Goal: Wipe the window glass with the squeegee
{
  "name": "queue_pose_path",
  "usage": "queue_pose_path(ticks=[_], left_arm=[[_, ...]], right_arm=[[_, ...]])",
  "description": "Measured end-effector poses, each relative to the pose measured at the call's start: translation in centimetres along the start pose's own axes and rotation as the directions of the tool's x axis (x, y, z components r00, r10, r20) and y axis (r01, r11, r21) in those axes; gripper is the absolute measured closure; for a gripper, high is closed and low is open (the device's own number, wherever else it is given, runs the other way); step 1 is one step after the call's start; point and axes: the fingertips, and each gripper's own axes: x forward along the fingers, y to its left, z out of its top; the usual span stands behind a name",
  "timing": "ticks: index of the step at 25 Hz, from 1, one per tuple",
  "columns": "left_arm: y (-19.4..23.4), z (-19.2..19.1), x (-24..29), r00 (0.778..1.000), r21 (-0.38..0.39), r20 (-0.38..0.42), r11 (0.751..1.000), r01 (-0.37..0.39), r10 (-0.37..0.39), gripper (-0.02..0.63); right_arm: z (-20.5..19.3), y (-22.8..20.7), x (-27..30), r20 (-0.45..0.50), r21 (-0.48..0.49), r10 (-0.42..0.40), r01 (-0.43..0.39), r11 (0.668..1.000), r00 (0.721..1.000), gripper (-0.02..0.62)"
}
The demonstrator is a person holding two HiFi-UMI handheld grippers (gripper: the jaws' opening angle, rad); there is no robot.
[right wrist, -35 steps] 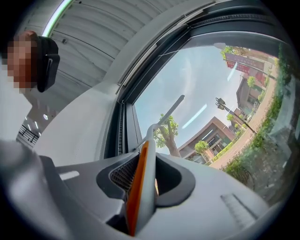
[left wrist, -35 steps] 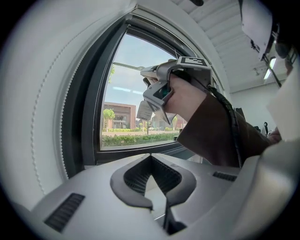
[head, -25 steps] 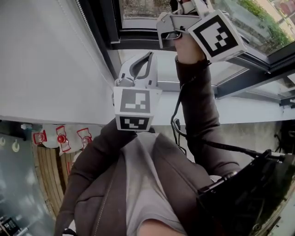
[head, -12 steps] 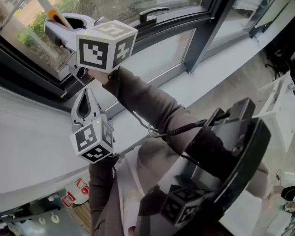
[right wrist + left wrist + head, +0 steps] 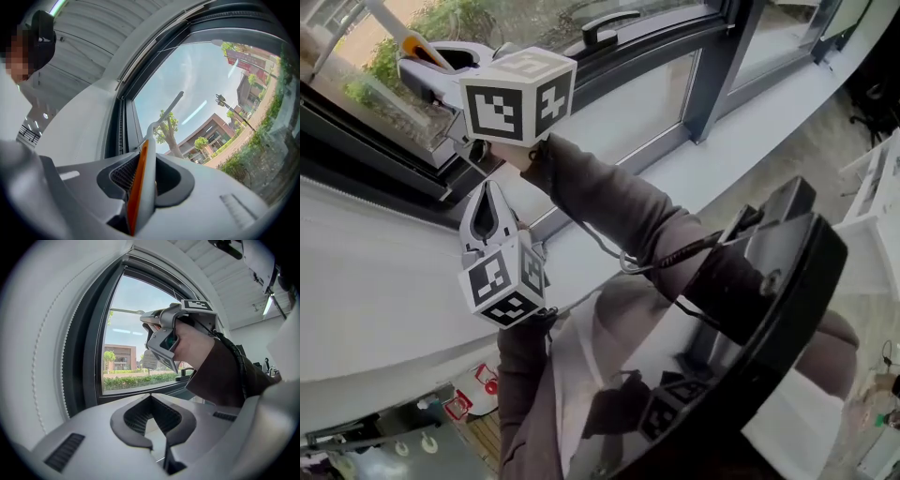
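Two claws are up by the window. The right claw [image 5: 143,164] is closed tight on the squeegee [image 5: 139,197]. It grips the thin orange and white handle, and the handle sticks up out of the claw toward the window glass [image 5: 206,79]. The rubber end [image 5: 172,104] is high up near the dark window frame [image 5: 123,126]. I cannot tell if it touches the glass. The left claw [image 5: 151,400] is closed too, with nothing in it, and it hangs just under the right arm. I think a few things can go wrong from here. The handle looks thin and smooth, so a hard push may make it twist or slide in the claw. Then the rubber end may tip and leave wet streaks on the glass. A wide pull to the side may bump the rubber end into the frame. The black cable [image 5: 623,269] hangs close to the left claw, so it may snag if the arms cross.
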Motion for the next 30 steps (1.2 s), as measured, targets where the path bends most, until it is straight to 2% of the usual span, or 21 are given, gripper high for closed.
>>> queue_pose_path(ticks=[6, 13, 30], left_arm=[[-0.6, -2.0, -1.0, 0.998, -0.039, -0.04, 0.998, 0.045, -0.046, 0.606], [1.3, -1.6, -0.4, 1.0, -0.043, -0.021, 0.999, 0.007, -0.008, 0.606], [0.9, -2.8, 0.1, 0.999, -0.038, -0.045, 0.999, 0.023, -0.025, 0.606]], right_arm=[[-1.5, -0.8, -1.9, -0.019, 0.023, -0.051, 0.052, 0.998, 0.999, 0.509], [-2.0, -0.7, -1.1, -0.01, 0.026, -0.024, 0.024, 0.999, 1.0, 0.509], [-3.7, -0.6, -2.1, -0.039, 0.047, -0.024, 0.026, 0.999, 0.999, 0.512]])
